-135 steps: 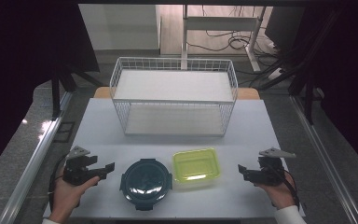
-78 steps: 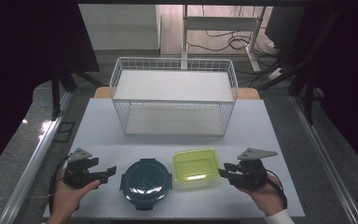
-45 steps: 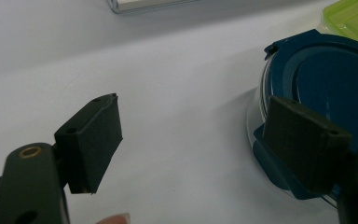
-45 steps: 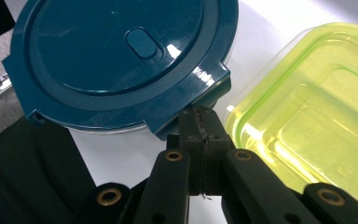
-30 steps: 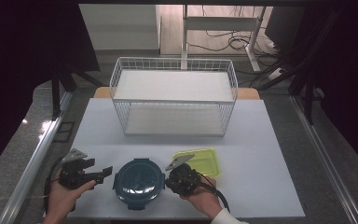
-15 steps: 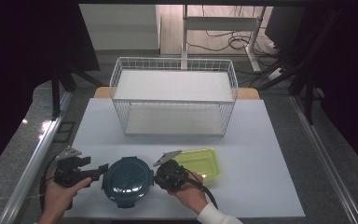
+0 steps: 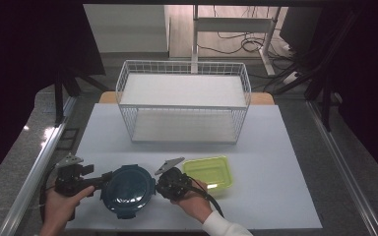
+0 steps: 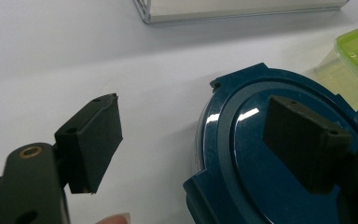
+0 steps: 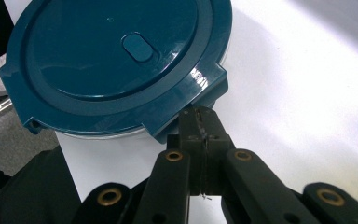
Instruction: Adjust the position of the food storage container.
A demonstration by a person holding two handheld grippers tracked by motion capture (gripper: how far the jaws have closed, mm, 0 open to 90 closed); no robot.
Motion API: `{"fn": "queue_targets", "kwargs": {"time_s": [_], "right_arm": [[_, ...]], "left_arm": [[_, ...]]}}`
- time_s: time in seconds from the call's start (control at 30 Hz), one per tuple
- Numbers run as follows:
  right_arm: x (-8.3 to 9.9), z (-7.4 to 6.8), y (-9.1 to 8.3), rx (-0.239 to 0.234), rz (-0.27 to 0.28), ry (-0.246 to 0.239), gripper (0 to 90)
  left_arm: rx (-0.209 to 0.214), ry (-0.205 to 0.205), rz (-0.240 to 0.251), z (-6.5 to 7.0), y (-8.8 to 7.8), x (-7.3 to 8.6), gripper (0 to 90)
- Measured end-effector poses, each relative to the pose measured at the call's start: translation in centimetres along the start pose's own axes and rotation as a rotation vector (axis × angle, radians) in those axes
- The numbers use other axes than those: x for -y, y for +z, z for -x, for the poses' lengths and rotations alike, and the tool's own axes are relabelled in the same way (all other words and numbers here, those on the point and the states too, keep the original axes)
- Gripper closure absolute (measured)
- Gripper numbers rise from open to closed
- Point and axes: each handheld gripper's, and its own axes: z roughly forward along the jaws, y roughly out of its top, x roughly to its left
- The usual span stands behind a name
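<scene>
Since four and a half seconds ago the right gripper has crossed from the table's right edge, past the yellow-green container, to the round blue-lidded container, which has slid a little toward the front left corner. In the right gripper view its jaws are pressed fully together, their tips touching a latch tab on the lid's rim; whether anything is pinched between them I cannot tell. The left gripper stands wide open: one pad hangs over bare table just beside the lid, the other over the lid's top, with the lid's edge between them. The blue-lidded container sits near the front edge, left of centre, in front of the white wire basket.
</scene>
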Motion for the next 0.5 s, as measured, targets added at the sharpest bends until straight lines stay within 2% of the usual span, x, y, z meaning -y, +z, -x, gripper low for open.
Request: {"fn": "queue_targets", "kwargs": {"time_s": [0.07, 0.13, 0.17, 0.23, 0.3, 0.33, 0.37, 0.4, 0.47, 0.5], "right_arm": [[0.1, 0.1, 0.0, -0.008, 0.005, 0.0, 89.0], [0.2, 0.2, -0.2, 0.007, 0.017, 0.002, 88.9], [0.4, 0.6, -1.0, -0.006, 0.055, 0.027, 88.8], [0.6, 0.8, -1.7, -0.01, 0.078, 0.055, 88.7], [0.8, 0.9, -2.0, -0.012, 0.083, 0.062, 88.0], [1.1, 0.9, -2.4, -0.021, 0.096, 0.084, 75.1], [1.1, 0.9, -2.4, -0.021, 0.096, 0.084, 75.1], [1.1, 0.8, -2.5, -0.012, 0.099, 0.093, 64.2], [1.1, 0.6, -2.8, 0.066, 0.103, 0.138, 39.3], [1.1, 0.6, -2.8, 0.066, 0.103, 0.138, 39.3]], "left_arm": [[0.0, -0.001, 0.004, -0.1, 0.0, 0.0, 19.3], [-0.003, -0.004, 0.006, -0.1, -0.2, 0.1, 19.3], [-0.002, -0.003, 0.01, -0.1, -0.3, 0.1, 19.3], [-0.003, -0.004, 0.01, -0.1, -0.4, 0.1, 19.1], [-0.008, -0.006, 0.007, -0.1, -0.4, 0.1, 19.0], [-0.008, -0.007, 0.01, 0.1, -0.5, 0.1, 18.8], [-0.008, -0.007, 0.01, 0.1, -0.5, 0.1, 18.6], [-0.009, -0.006, 0.009, 0.2, -0.5, 0.0, 18.6], [-0.011, -0.005, 0.01, 0.5, -0.6, 0.0, 17.3], [-0.016, -0.007, 0.012, 0.5, -0.7, 0.0, 17.3]]}}
